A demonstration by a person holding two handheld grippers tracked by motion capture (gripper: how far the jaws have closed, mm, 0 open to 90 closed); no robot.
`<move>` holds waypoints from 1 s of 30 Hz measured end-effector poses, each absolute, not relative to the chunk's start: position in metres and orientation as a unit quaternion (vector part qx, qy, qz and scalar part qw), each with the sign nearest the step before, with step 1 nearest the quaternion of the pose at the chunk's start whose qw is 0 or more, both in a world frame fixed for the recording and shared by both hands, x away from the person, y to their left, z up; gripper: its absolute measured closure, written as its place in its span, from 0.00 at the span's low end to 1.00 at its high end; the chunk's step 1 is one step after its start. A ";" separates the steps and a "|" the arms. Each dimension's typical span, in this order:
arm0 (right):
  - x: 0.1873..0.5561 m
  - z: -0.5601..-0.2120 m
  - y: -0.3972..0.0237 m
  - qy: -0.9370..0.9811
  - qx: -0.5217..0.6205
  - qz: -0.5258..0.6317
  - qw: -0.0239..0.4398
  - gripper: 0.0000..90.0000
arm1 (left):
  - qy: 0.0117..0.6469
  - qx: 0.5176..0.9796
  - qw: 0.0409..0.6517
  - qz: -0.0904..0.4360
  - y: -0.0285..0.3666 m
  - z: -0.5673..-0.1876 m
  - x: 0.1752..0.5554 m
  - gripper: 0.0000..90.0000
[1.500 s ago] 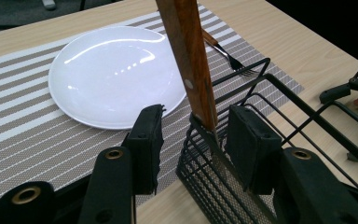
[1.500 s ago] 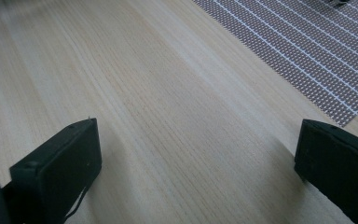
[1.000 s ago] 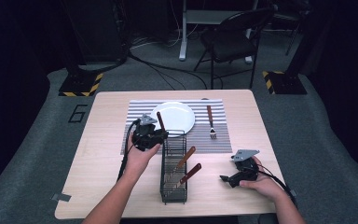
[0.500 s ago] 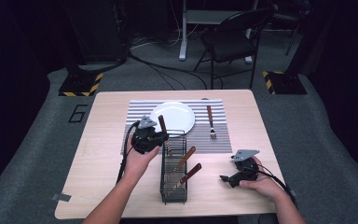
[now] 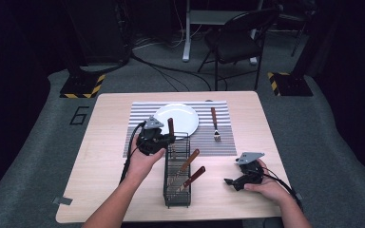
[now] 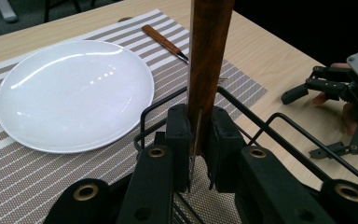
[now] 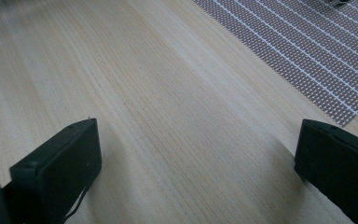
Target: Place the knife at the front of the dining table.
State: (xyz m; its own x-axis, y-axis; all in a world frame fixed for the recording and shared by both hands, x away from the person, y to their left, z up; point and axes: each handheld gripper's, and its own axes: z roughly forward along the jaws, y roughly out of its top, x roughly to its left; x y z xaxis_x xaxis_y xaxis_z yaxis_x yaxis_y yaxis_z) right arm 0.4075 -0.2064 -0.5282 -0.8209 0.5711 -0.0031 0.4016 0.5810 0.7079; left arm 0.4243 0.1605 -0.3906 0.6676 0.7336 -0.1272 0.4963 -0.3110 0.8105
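Since a second ago, the left claw [image 5: 170, 138] is lifting its wood-handled utensil [image 6: 209, 51] a little higher at the far end of the wire caddy [image 5: 177, 195], while the right claw [image 5: 232, 182] is staying where it was on the bench [image 5: 100, 166]. The left claw is clenched on the utensil just below the handle, holding it upright with the metal end pointing down into the caddy. The right claw is spread wide and holding nothing, resting low over bare wood near the striped placemat [image 7: 317, 51]. By the look of it, the step in hand is drawing this utensil out of the caddy to set the place beside the white plate [image 6: 74, 91]; a fork [image 5: 214, 122] is already lying to the plate's right. The next move likely calls for raising the utensil until its tip is clearing the caddy's rim, then carrying it over the placemat.
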 end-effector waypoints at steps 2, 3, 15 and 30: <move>0.407 -0.528 -0.206 0.881 0.276 0.365 0.116 0.00 | 0.381 0.801 0.442 0.135 0.160 -0.387 0.424 0.89; 0.408 -0.528 -0.206 0.882 0.276 0.365 0.116 0.00 | 0.381 0.801 0.442 0.138 0.160 -0.385 0.424 0.89; 0.407 -0.528 -0.206 0.882 0.276 0.365 0.116 0.00 | 0.368 0.808 0.438 0.142 0.158 -0.359 0.422 0.89; 0.407 -0.528 -0.206 0.882 0.276 0.365 0.116 0.00 | 0.352 0.810 0.441 0.161 0.157 -0.319 0.420 0.89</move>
State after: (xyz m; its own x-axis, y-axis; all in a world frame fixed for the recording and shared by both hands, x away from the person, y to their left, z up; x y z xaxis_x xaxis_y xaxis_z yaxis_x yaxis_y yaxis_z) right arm 0.4075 -0.2064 -0.5281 -0.8206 0.5715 -0.0036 0.4017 0.5812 0.7077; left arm 0.4201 0.1573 -0.3189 0.7007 0.7118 -0.0491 0.4278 -0.3640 0.8274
